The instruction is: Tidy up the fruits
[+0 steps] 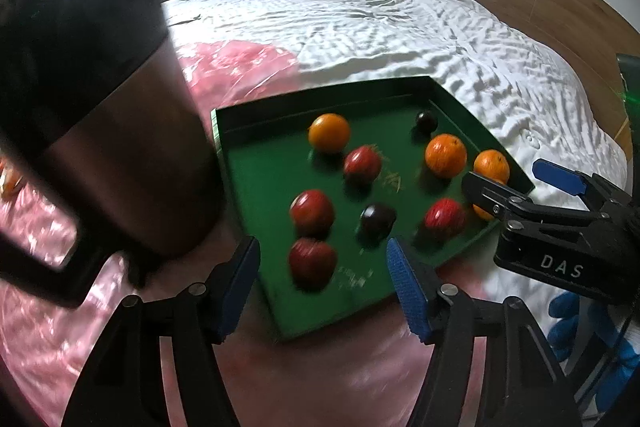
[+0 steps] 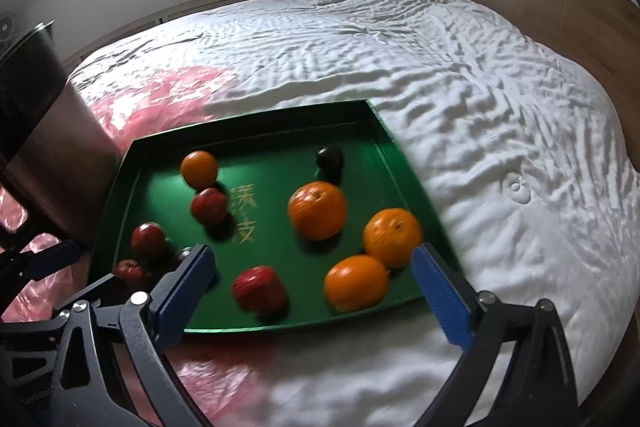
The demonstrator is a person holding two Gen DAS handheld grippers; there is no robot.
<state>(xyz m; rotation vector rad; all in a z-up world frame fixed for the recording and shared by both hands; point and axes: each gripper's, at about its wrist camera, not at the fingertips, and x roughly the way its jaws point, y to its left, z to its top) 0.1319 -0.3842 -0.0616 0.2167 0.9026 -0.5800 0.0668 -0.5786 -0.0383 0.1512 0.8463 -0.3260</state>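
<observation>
My left gripper [image 1: 322, 285] hangs above the near corner of the green tray [image 1: 240, 179], jaws partly apart and empty; no fruit sits between the blue pads. My right gripper [image 2: 312, 291] is spread wide over the tray's near edge, also holding nothing, and from the left wrist view I see it reaching in at the right-hand corner.

The tray lies on the bed [image 2: 480, 87], partly over a pink plastic sheet [image 1: 224, 67]. Inside it the fruit is loosely mixed. Four oranges: one at the far left [image 2: 199, 169], three gathered toward the right side [image 2: 317, 210] [image 2: 392, 238] [image 2: 356, 283]. Red apples are spread along the left and near side [image 1: 312, 211] [image 1: 312, 261] [image 1: 362, 163] [image 1: 444, 217], and two dark plums sit apart, one near the far right corner [image 1: 426, 121], one in the middle near me [image 1: 378, 219].

My judgement is that the sorting is only part done: the oranges nearly form a group, the apples and plums do not. To do the next pick well, I should choose one stray, such as the far-left orange or the near plum, and come down over it with the pads on either side of its widest part. The fruit is round and will roll on the smooth tray floor, so I should close gently and squarely, not nudge it from one side. I should also keep my two grippers apart, since they crowd the same near edge.
</observation>
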